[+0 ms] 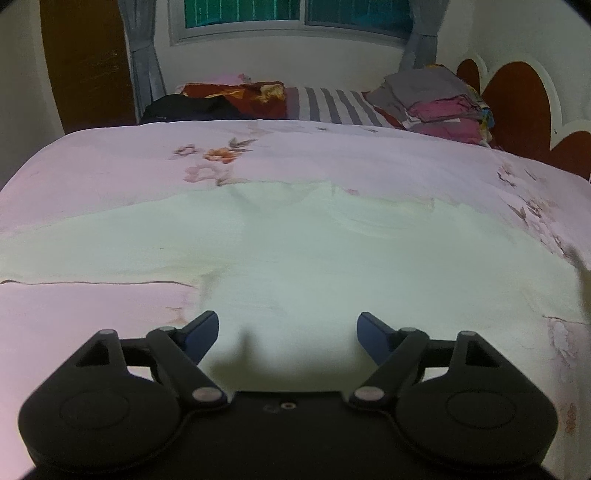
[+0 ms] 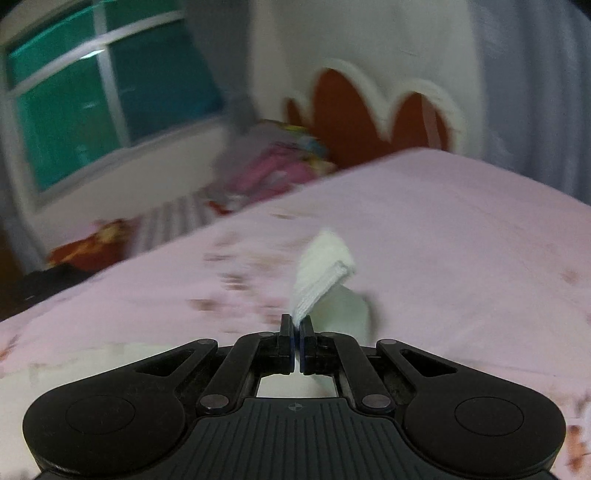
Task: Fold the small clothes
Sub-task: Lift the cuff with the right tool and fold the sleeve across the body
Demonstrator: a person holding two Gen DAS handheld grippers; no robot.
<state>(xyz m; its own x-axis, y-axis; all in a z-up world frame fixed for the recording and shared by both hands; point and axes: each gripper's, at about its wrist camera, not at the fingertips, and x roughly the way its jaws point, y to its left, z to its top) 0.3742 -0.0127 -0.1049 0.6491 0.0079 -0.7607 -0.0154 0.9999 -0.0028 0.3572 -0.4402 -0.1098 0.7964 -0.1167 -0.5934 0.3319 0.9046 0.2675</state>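
Note:
A pale white-green garment (image 1: pixel 303 251) lies spread flat on the pink floral bedsheet (image 1: pixel 110 166). My left gripper (image 1: pixel 287 334) is open and empty, hovering just above the garment's near part. My right gripper (image 2: pixel 296 328) is shut on a ribbed white edge of the garment (image 2: pixel 321 273) and holds it lifted above the bedsheet (image 2: pixel 443 240); the cloth hangs down to the right of the fingers. The right wrist view is blurred by motion.
A stack of folded clothes (image 1: pixel 439 99) sits at the far right by the red-and-white headboard (image 1: pixel 517 96). A striped cloth (image 1: pixel 332 103), a red patterned cloth (image 1: pixel 240 94) and dark fabric (image 1: pixel 188 107) lie at the far edge under the window (image 1: pixel 295 14).

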